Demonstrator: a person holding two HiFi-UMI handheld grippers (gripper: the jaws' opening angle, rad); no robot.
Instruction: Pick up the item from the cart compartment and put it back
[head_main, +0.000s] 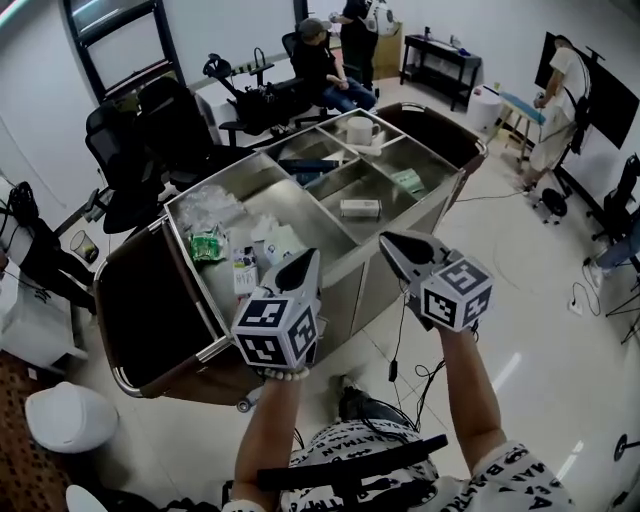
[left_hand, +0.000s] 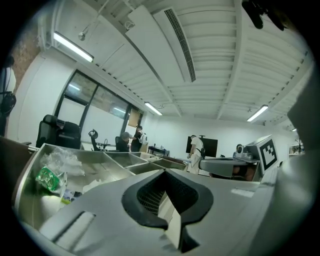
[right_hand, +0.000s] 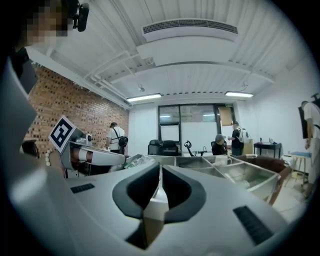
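A steel cart with several open compartments stands in front of me. The large near compartment holds a green packet, clear plastic bags and small white cartons. In a middle compartment lies a white box, and a pale green packet rests in the one to its right. My left gripper hovers over the cart's near rim, shut and empty. To its right, just outside the rim, my right gripper is held about level, also shut with nothing between its jaws.
A white roll sits in a far compartment. Black office chairs stand at the cart's left. One person sits beyond the cart and another stands at the far right. A white bin is at lower left, and cables lie on the floor.
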